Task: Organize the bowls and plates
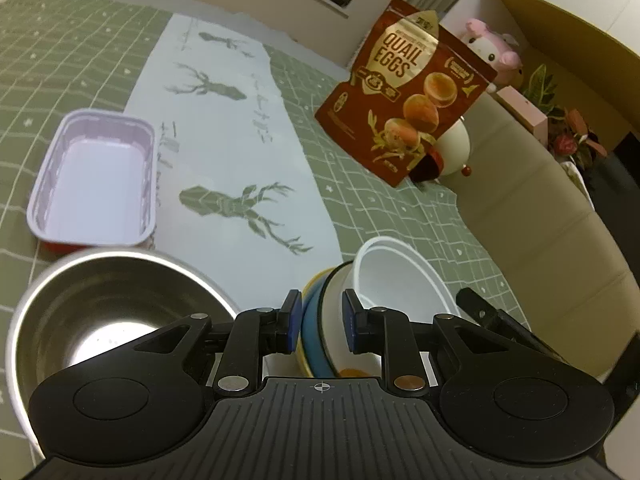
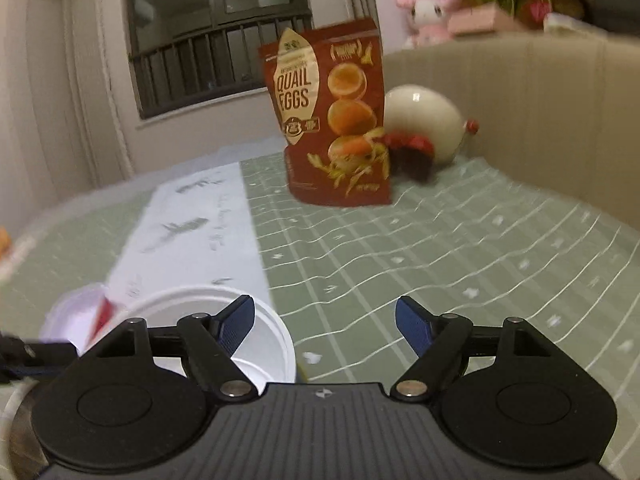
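Near the front edge of the green checked tablecloth [image 1: 100, 52], your left gripper [image 1: 320, 322] was clamped on the rims of a stack of bowls [image 1: 320, 344], with one blue pad on the outside and the other inside. You held the stack by its edge, likely so that all the bowls could go along together as one pile. That stack had a yellow rim on the outside, then a blue one, then a cream bowl with an orange spot at its bottom. A white bowl [image 1: 394, 276] sat in the top of the pile, tipped a little to one side. Your right gripper [image 2: 324, 322] had its jaws spread apart with nothing between them, just beside that white bowl [image 2: 260, 336], so it looked as if it had let the bowl go there. A shiny metal bowl [image 1: 112, 312] stood just left of the stack, and a pale purple tray [image 1: 96, 184] lay farther back. A red bag of quail eggs [image 1: 404, 92] stood well away, out of the job.
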### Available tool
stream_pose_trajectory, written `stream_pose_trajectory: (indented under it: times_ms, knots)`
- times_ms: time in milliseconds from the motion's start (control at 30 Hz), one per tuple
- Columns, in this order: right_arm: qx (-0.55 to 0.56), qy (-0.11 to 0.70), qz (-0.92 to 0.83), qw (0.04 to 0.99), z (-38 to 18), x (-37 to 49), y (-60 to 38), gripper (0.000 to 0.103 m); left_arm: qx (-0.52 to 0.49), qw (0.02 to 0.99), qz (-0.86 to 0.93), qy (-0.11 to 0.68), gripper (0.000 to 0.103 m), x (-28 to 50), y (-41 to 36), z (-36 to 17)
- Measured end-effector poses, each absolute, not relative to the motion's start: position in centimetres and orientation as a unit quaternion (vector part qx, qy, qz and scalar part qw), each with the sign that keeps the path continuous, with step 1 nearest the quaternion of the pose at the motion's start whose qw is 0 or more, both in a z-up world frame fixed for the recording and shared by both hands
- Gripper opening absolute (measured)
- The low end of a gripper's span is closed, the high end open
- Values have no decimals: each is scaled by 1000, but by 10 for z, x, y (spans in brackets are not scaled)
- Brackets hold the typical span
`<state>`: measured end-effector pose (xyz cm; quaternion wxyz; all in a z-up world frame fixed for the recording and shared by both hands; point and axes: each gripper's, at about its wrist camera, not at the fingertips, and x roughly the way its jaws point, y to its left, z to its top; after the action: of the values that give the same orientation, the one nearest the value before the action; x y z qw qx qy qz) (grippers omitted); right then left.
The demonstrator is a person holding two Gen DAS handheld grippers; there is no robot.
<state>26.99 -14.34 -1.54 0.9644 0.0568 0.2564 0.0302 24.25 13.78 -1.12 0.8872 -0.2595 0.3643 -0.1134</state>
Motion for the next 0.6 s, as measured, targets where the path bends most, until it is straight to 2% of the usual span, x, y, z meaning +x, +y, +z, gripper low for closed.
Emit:
stream_pose_trajectory:
  times_ms: [300, 433, 600]
  knots:
    - [55, 251, 71, 964, 4, 233, -120, 78, -251, 901, -70, 347, 24, 213, 196, 4]
    - [59, 262, 134, 954, 14, 208, -91, 78, -223, 897, -13, 381, 24, 203, 230, -2]
    - [54, 317, 203, 925, -2, 191, -48, 78, -208, 887, 1, 413, 24, 198, 252, -18]
